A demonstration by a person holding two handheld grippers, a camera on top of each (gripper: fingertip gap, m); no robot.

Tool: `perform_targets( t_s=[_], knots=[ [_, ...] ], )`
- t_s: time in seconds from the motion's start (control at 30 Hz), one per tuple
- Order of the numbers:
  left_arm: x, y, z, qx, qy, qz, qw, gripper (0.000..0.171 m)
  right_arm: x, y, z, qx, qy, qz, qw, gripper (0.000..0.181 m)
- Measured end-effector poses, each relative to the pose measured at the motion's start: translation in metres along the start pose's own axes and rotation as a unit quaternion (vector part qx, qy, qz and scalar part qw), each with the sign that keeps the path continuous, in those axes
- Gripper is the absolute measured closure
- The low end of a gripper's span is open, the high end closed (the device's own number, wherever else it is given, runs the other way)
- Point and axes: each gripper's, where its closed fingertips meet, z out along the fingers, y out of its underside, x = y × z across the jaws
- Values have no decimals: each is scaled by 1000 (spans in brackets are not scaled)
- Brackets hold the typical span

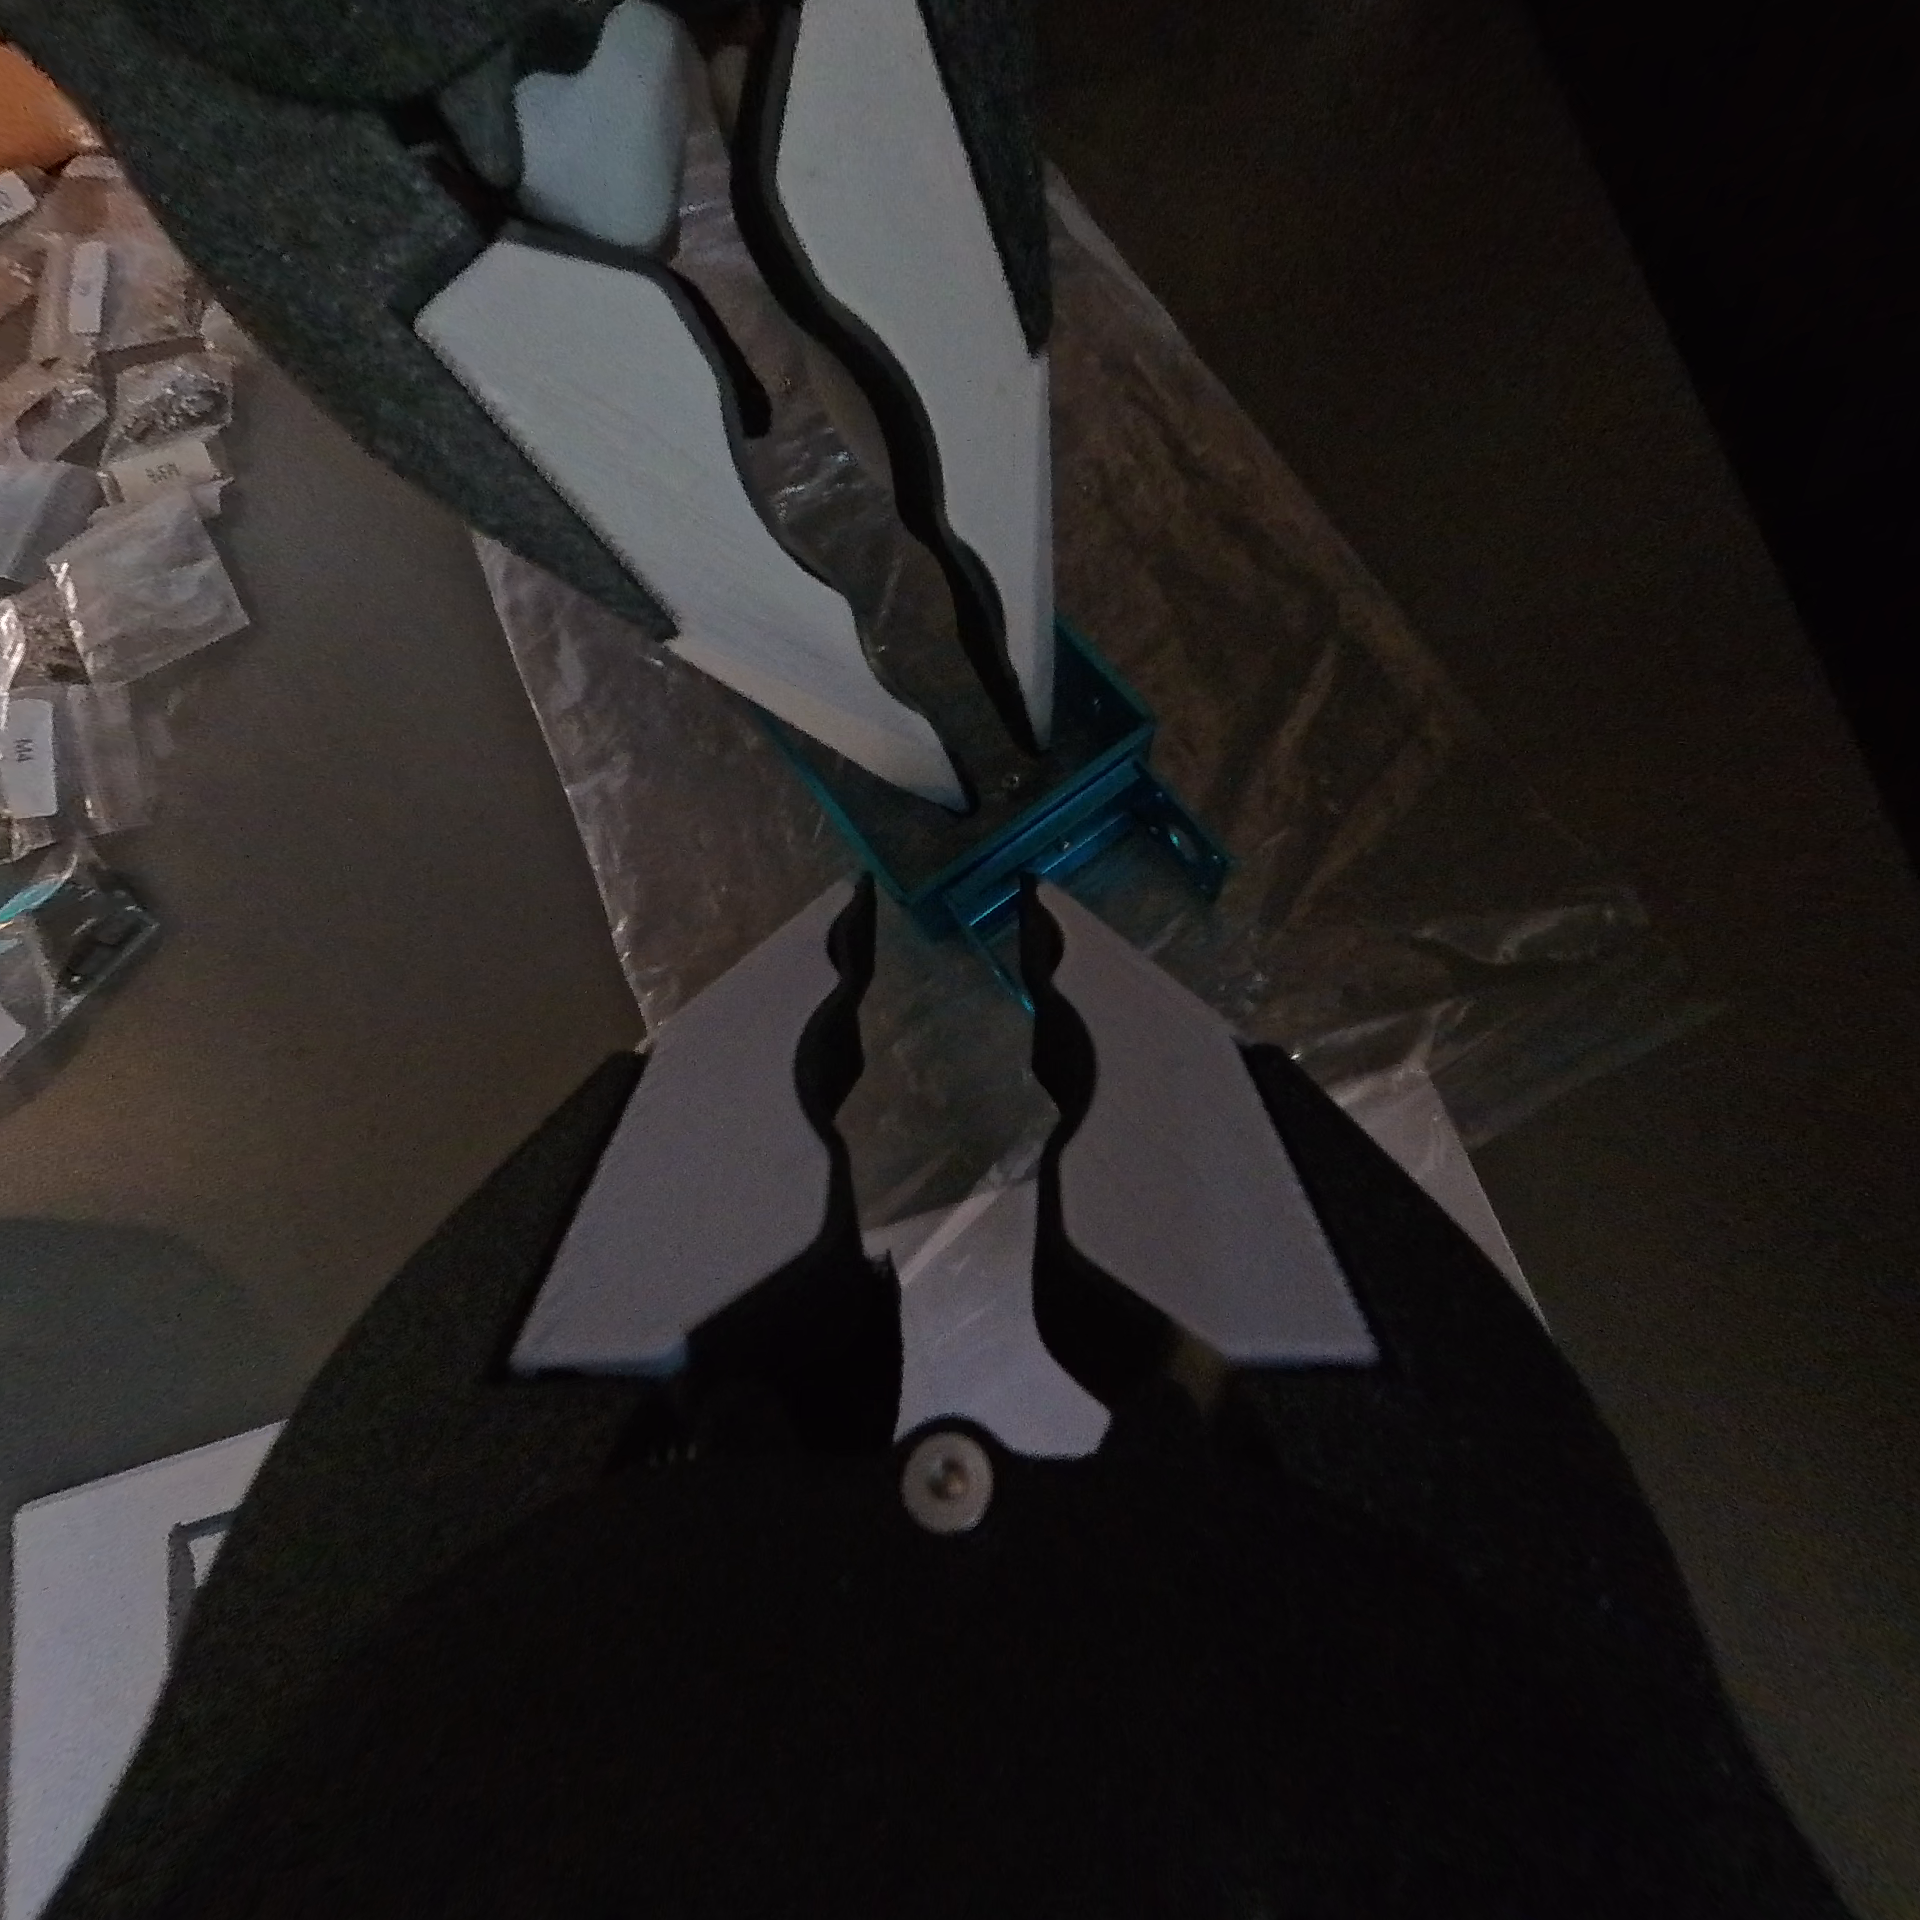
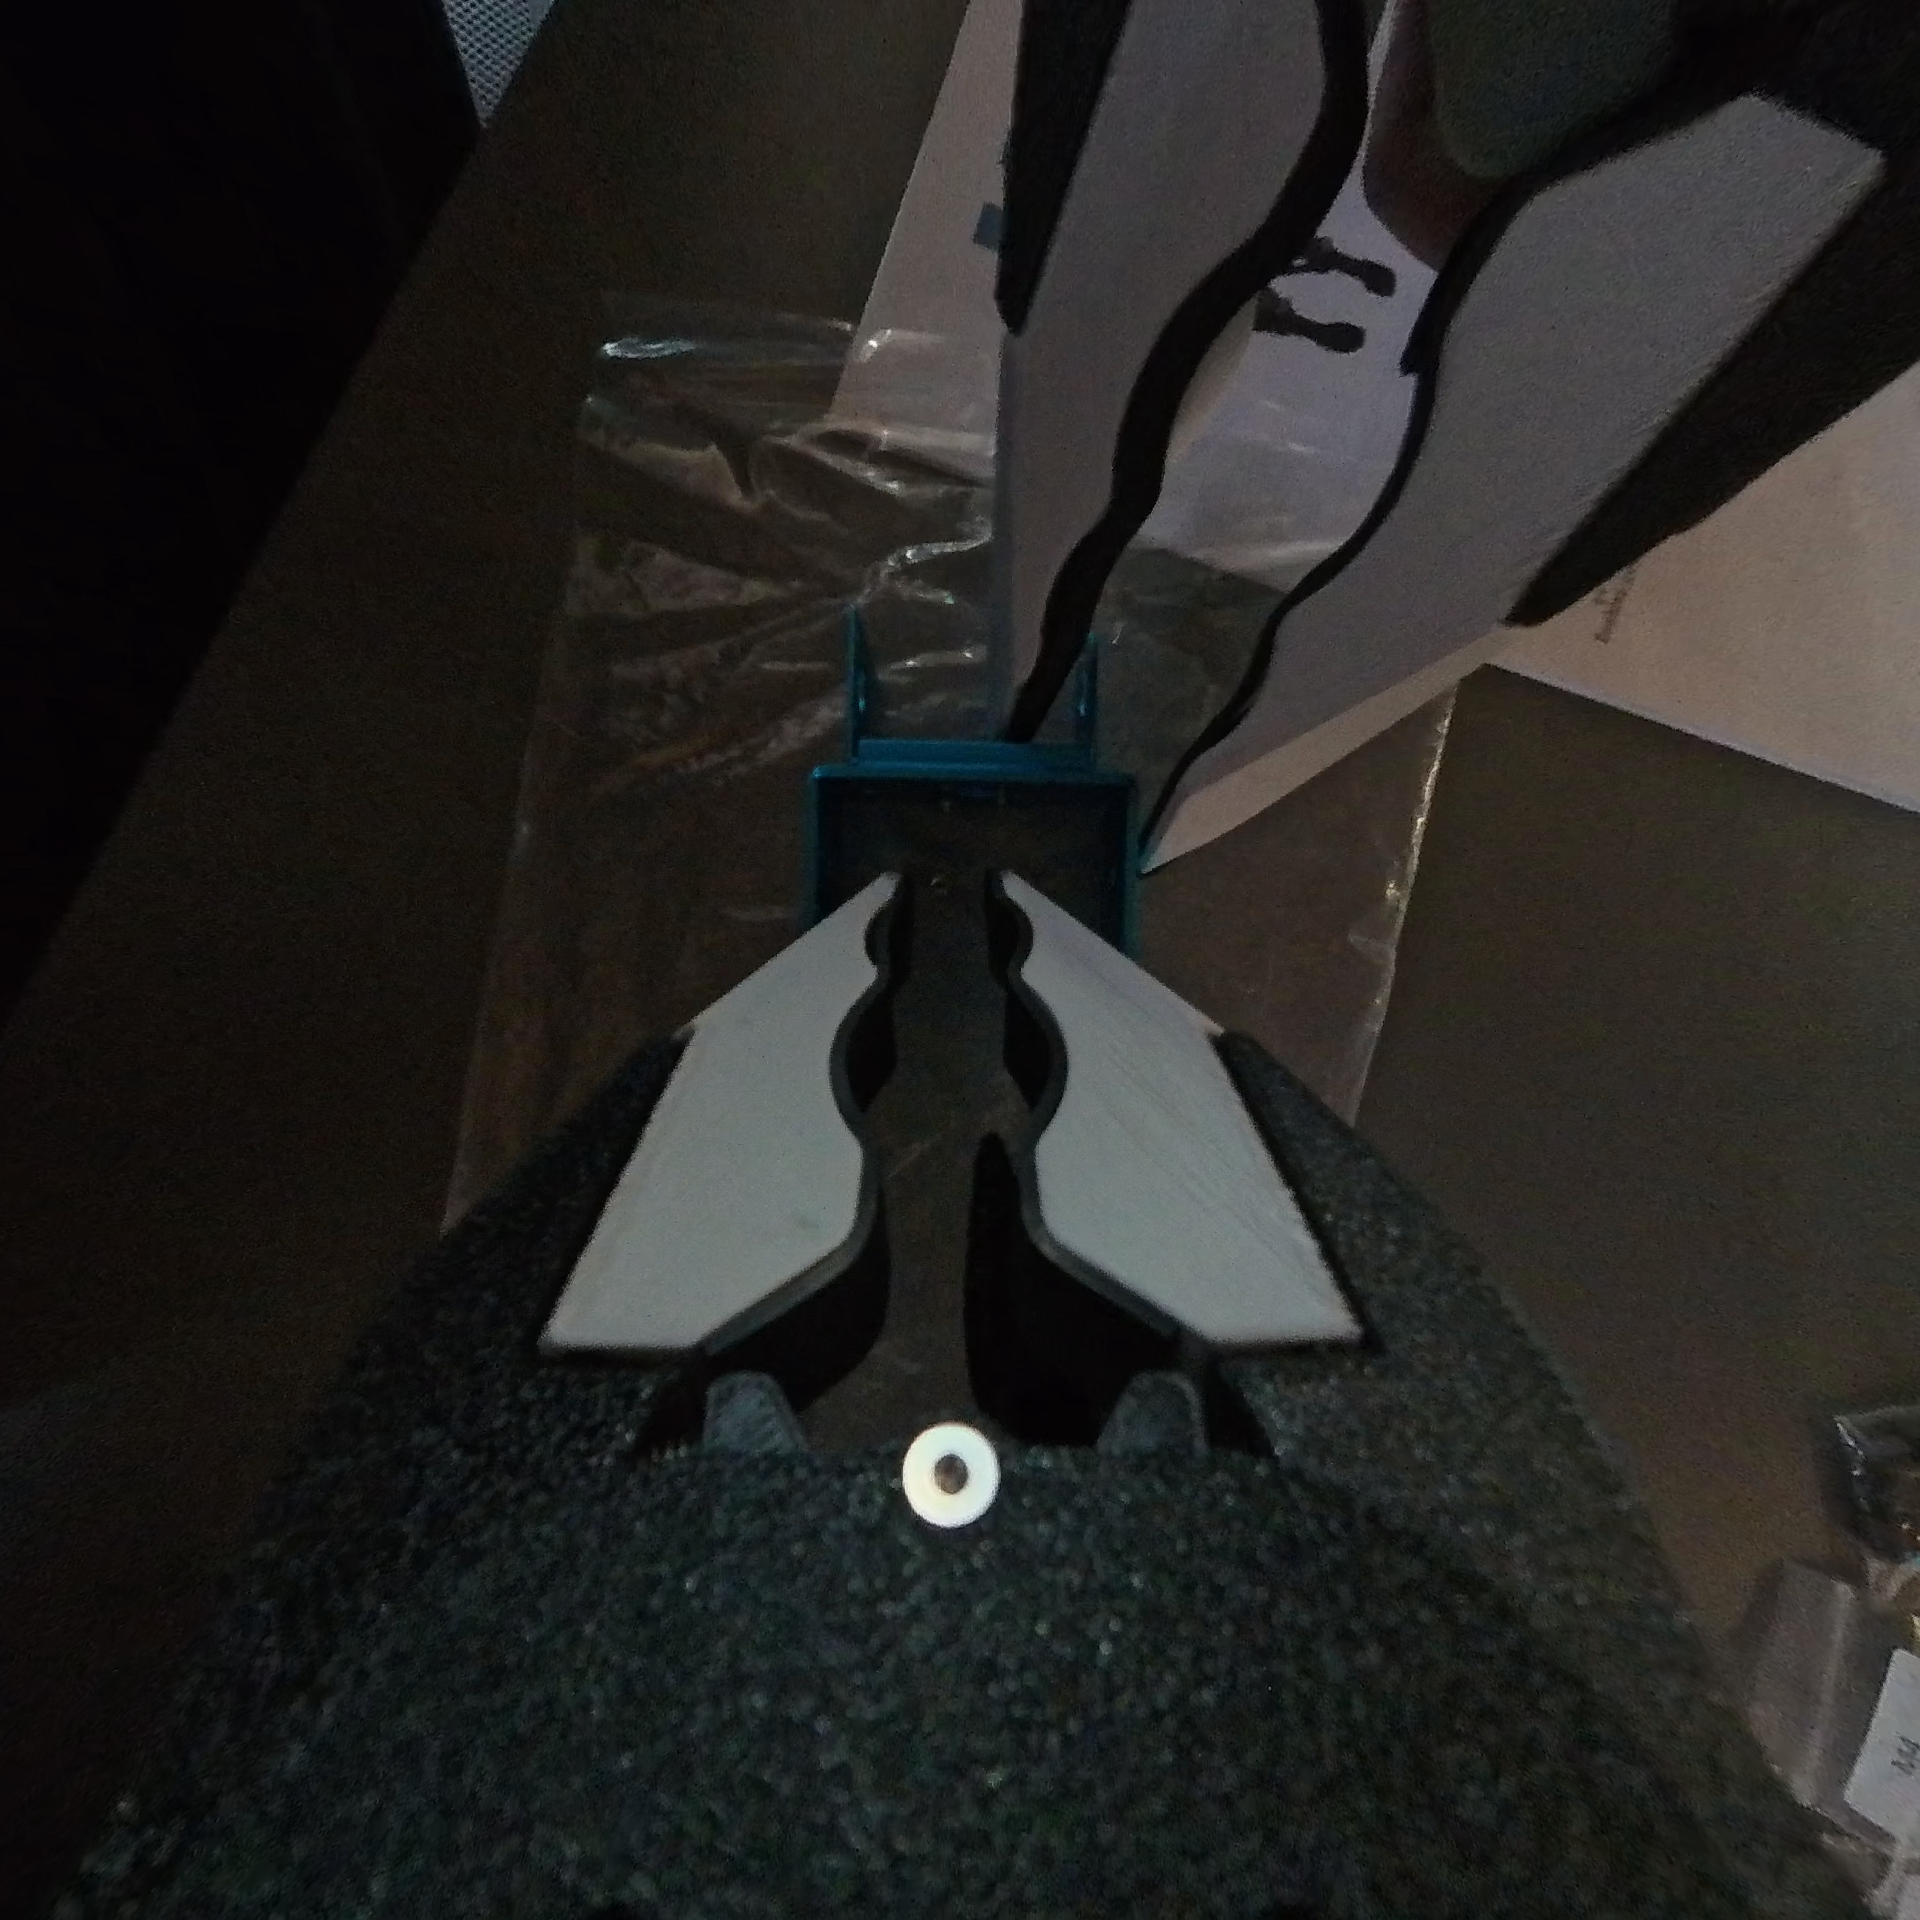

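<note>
1. Dimly lit, both views centre on a blue metal bracket [image 1: 1049, 821] lying on a clear plastic bag [image 1: 1299, 727] on the tabletop [image 1: 312, 935].
2. Left gripper [image 1: 945, 883], lower centre, has its fingers partly open and empty, tips just short of the bracket's near edge.
3. Right gripper [image 2: 945, 878], lower centre of its own view, is also partly open, tips at the bracket's open frame; whether they touch it I cannot tell.
4. Small parts bags [image 1: 94, 499] sit at the left edge; a white box [image 2: 1558, 520] stands upper right.
5. Risk: the bracket may slide on the slick bag if either gripper nudges it, and poor light hampers aim.
</note>
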Motion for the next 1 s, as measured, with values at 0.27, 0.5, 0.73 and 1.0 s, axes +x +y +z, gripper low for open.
perform_targets(
  t_s=[0.27,0.5,0.73,1.0],
  knots=[
    [-1,0,0,-1,-4,-1,1000,145,1,4,4,-36,-4,-10,999,171],
    [-1,2,2,-1,1,-8,1000,145,-3,4,5,-74,14,-52,996,180],
    [0,1,3,0,0,-7,1000,145,-1,4,3,-71,19,-49,996,181],
    [0,2,3,-3,-2,-2,1000,145,10,13,-11,-46,33,-38,998,181]
  ],
)
